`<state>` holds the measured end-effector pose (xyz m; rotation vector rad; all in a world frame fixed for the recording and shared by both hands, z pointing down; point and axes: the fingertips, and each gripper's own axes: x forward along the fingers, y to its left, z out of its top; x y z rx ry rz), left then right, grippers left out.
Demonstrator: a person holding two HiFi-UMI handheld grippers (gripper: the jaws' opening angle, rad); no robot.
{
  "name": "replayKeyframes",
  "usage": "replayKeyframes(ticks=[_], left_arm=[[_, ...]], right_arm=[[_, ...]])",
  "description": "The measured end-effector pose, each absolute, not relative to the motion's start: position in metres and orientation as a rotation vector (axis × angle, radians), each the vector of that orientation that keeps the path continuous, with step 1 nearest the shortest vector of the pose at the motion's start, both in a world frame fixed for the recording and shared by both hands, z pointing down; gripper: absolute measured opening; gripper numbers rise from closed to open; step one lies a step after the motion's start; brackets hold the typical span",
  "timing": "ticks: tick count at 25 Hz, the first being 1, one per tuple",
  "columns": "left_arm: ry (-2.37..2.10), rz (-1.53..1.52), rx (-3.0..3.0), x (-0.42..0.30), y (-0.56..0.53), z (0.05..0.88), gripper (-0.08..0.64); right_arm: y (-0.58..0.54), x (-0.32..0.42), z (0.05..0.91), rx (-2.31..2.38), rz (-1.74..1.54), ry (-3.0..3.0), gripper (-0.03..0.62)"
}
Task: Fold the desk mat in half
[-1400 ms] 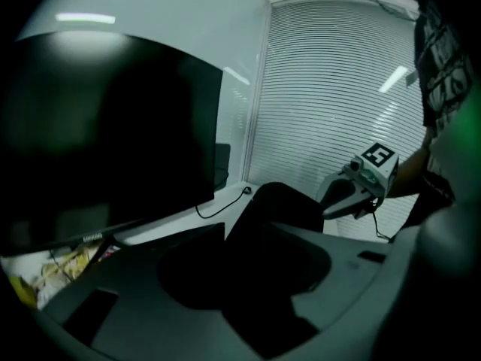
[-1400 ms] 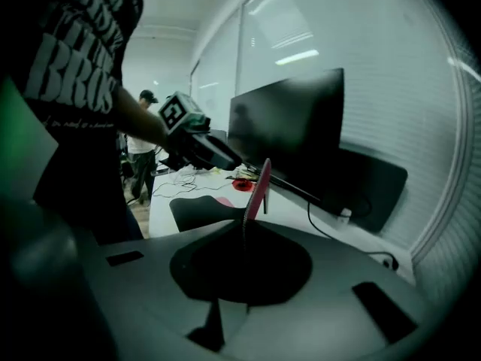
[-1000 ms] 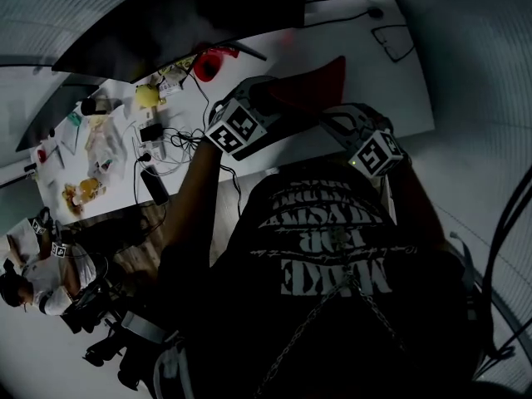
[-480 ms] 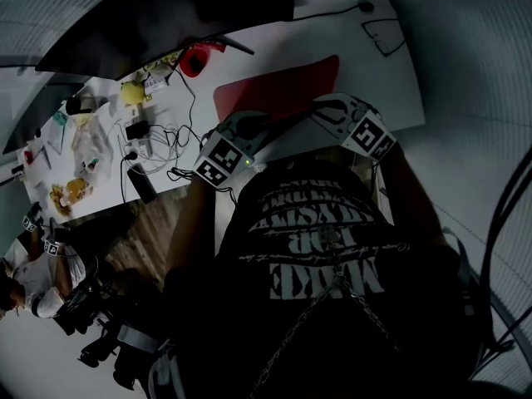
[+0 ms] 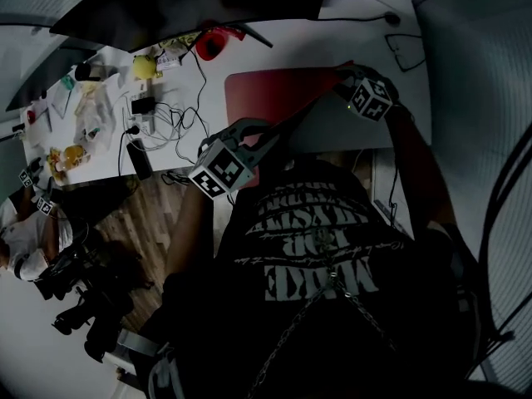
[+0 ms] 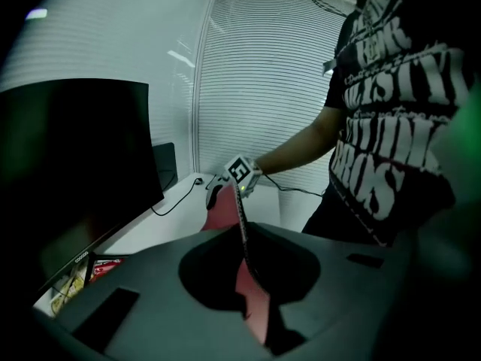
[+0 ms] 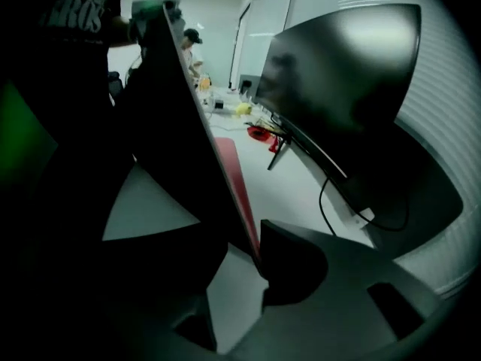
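Now mat (image 5: 276,95) edge, pinched in L tool (image 6: 251,278)

Desk mat (image 5: 278,94), as I view it: red face, dark underside, near edge lifted above the white desk (image 5: 274,48).

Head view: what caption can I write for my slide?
Folding a red desk mat on a white table: left gripper shut on it, right gripper just opening its jaws around the edge.

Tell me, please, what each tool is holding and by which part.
The left tool, its jaws just closed, clamps the red desk mat by its lifted edge. The right tool, jaws just opening, has that edge between them, unpressed.
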<state>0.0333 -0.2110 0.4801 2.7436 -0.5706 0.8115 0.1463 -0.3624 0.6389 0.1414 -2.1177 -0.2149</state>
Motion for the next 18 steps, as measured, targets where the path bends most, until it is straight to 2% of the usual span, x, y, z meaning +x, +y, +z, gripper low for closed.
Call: replayKeyframes(ticks=[2, 4, 5, 11, 18], left_arm=[[-0.608, 0.798, 2.737, 0.033, -0.213, 0.471, 0.021], [-0.681, 0.8, 2.726, 0.023, -0.216, 0.46, 0.021], [-0.734, 0.799, 2.718, 0.015, -0.218, 0.454, 0.021], [-1.049, 0.745, 2.732, -0.051, -0.237, 0.391, 0.021], [-1.252, 0.573, 2.826, -0.102, -0.27, 0.32, 0.023]], right_arm=[[-0.384, 0.158, 0.663, 0.166, -0.299, -2.002, 0.124], [-0.392, 0.166, 0.673, 0.194, -0.344, -1.95, 0.031], [-0.392, 0.166, 0.667, 0.221, -0.341, -1.971, 0.02], [-0.389, 0.151, 0.549, 0.501, -0.278, -2.214, 0.018], [-0.405, 0.166, 0.392, 0.822, -0.386, -2.326, 0.018]])
